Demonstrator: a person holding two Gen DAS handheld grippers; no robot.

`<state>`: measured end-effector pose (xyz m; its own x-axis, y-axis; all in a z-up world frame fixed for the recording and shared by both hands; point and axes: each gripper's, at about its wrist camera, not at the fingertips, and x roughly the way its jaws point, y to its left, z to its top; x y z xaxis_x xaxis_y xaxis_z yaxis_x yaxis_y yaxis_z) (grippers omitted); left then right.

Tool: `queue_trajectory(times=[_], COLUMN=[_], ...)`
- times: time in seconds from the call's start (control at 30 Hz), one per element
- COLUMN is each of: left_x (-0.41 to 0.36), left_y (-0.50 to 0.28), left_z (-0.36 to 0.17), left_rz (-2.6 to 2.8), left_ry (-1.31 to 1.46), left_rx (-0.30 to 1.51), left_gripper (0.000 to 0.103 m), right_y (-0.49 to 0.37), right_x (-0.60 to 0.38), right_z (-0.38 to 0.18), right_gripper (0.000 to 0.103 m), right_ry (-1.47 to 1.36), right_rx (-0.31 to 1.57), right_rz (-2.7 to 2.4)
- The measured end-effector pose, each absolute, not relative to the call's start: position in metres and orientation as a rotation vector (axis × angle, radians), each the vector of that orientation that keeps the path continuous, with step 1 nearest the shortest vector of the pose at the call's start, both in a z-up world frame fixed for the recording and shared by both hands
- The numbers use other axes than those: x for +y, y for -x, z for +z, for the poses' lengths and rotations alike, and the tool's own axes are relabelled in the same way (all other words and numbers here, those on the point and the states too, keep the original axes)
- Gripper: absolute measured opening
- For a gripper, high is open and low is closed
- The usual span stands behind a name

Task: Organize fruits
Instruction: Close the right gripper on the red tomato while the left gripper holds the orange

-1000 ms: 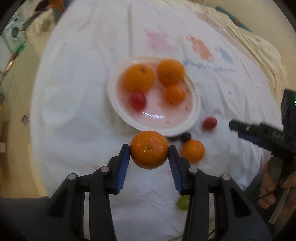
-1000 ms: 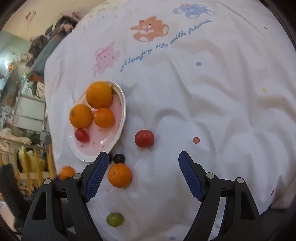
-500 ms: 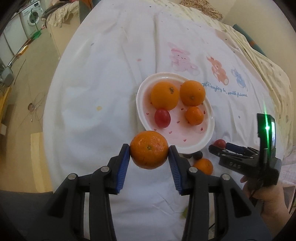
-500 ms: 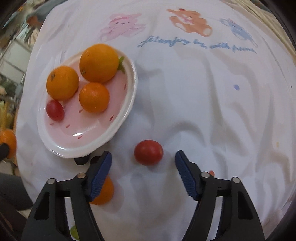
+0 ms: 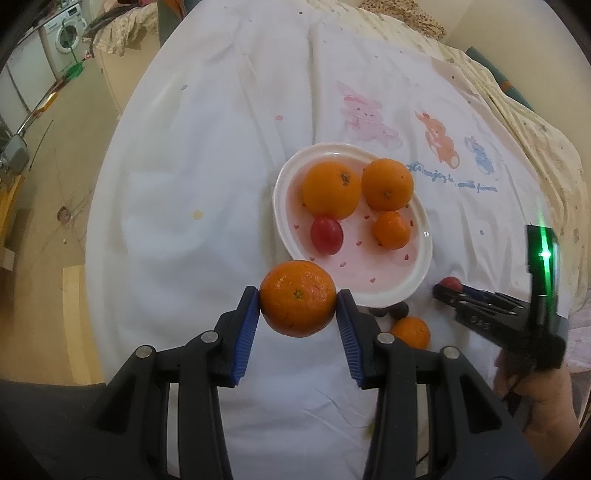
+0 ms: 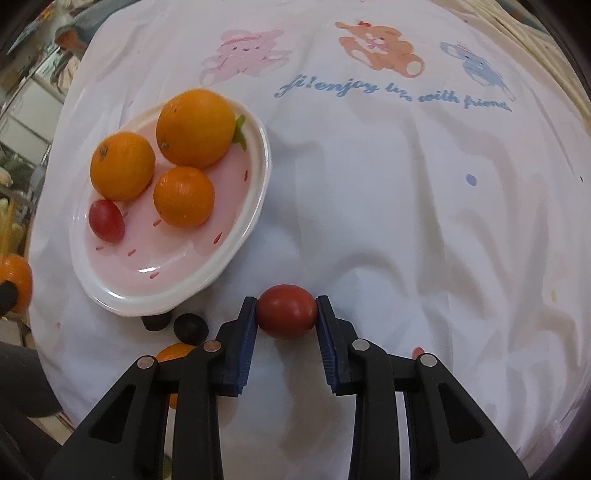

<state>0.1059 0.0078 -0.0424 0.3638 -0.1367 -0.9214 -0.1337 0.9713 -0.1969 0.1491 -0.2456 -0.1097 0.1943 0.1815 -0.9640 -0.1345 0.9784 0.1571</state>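
Note:
My left gripper (image 5: pixel 298 299) is shut on an orange (image 5: pixel 297 297), held in the air just short of the near rim of a pink-and-white plate (image 5: pixel 413 280). The plate (image 6: pixel 236 236) carries three oranges (image 6: pixel 195 127) and a red tomato (image 6: pixel 106 220). My right gripper (image 6: pixel 286 312) has its jaws closing onto a second red tomato (image 6: pixel 286 311) that lies on the white cloth right of the plate; both blue pads touch its sides. In the left wrist view the right gripper (image 5: pixel 448 290) shows at the right with that tomato (image 5: pixel 451 283) at its tips.
A small orange (image 5: pixel 410 331) and two dark grapes (image 6: pixel 190 326) lie on the cloth by the plate's near rim. The white printed cloth (image 6: pixel 406 184) has raised folds. A hand (image 5: pixel 535 413) holds the right gripper. A washing machine (image 5: pixel 64 35) stands at the far left.
My right gripper dropped toward the cloth and its jaws came together around the loose red tomato. The left gripper kept its orange; its view rolled a little.

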Motion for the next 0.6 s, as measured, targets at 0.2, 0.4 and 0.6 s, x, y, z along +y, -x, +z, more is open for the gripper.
queue_trajectory(times=[0.2, 0.4, 0.6], left_x=[0.012, 0.014, 0.016], left_y=[-0.106, -0.106, -0.104], left_z=[-0.048, -0.051, -0.056], left_rz=[0.025, 0.046, 0.043], left_ry=[0.239, 0.213, 0.222], left_rx=[1.2, 1.189, 1.194], left_gripper=[0.038, 0.038, 0.038], right_y=[-0.141, -0.131, -0.13], right_x=[-0.264, -0.275, -0.277], right_z=[-0.091, -0.066, -0.04], right_gripper=[0.033, 0.033, 0.033], right_ry=[-0.13, -0.205, -0.254], right_rx=[1.312, 1.25, 1.168], right_rz=[0.214, 0.204, 0.224])
